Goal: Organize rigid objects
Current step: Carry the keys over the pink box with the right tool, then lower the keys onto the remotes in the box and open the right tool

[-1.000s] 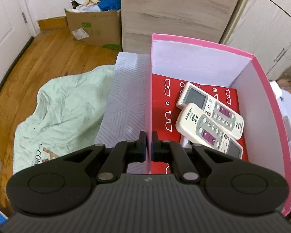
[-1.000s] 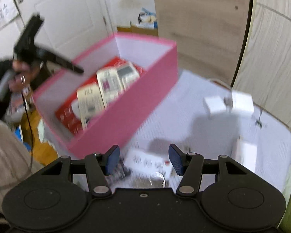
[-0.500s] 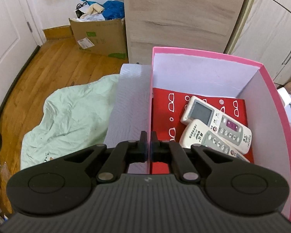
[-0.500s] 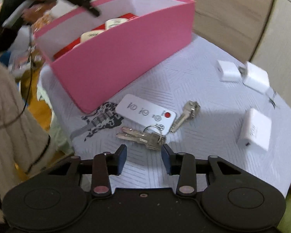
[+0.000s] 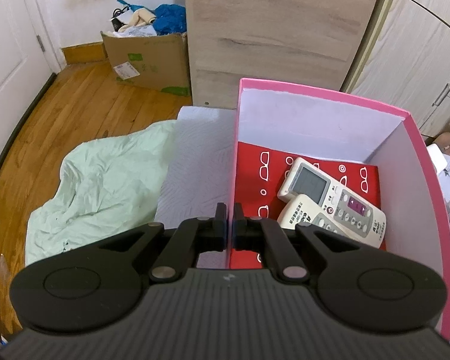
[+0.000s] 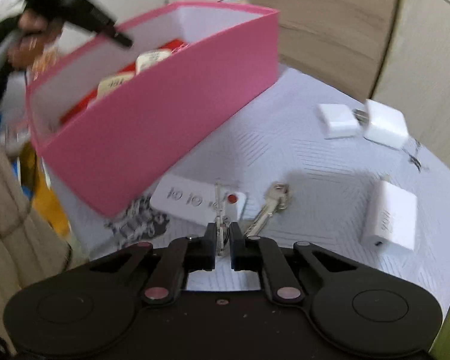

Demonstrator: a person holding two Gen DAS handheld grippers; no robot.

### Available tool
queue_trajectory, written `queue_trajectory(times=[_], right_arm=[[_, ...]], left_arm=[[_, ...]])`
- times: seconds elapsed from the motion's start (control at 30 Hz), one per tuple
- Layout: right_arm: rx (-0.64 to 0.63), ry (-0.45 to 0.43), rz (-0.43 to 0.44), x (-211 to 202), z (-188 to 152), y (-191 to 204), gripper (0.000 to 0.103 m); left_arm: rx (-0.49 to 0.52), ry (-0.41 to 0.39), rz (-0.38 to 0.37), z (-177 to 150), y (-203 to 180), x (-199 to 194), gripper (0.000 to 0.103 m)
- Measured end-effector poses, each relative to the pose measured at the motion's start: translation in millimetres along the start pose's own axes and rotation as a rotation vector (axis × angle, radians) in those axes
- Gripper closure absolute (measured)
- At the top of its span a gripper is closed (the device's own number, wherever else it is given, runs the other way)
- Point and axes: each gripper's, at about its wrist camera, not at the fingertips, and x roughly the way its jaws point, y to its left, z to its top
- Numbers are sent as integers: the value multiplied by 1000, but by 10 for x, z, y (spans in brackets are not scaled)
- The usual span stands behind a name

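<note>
Right gripper [image 6: 222, 241] tilted down, jaws just closed on metal key bunch [image 6: 220, 210] atop flat white remote [image 6: 195, 202] on ribbed worktop [image 6: 315, 165]. Left gripper [image 5: 229, 225] jaws clamp pink cardboard box [image 5: 315, 96] wall.

You are not getting any wording you can read here: the print on the two remotes [image 5: 333, 201] in the pink box [image 5: 411, 162] is showing as tiny illegible characters, and the cardboard box's shipping label [image 5: 126, 70] is staying too small.
</note>
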Motion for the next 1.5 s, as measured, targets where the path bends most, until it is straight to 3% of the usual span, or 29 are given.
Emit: queue_trajectory(times=[0.27, 0.4, 0.57, 0.8, 0.93, 1.17, 1.37, 1.5], right_arm=[[74, -67, -9, -103, 50, -67, 93], [83, -148, -6, -300, 137, 19, 93], [99, -279, 16, -583, 291, 117, 93], [136, -345, 161, -738, 567, 307, 93], [145, -302, 247, -604, 779, 512, 93], [77, -251, 155, -246, 1051, 810, 93], [-5, -218, 9, 39, 1276, 856, 93], [-25, -172, -12, 196, 1436, 862, 93]], left_arm=[[41, 20, 25, 8, -53, -12, 98], [134, -5, 42, -119, -163, -185, 94], [130, 0, 29, -260, -125, -243, 94], [133, 54, 1, -360, -73, -194, 94], [112, 79, -10, -372, -41, -157, 94], [98, 82, -12, -365, -27, -144, 94], [109, 77, -4, -368, -33, -146, 94], [113, 73, -4, -368, -46, -152, 94]])
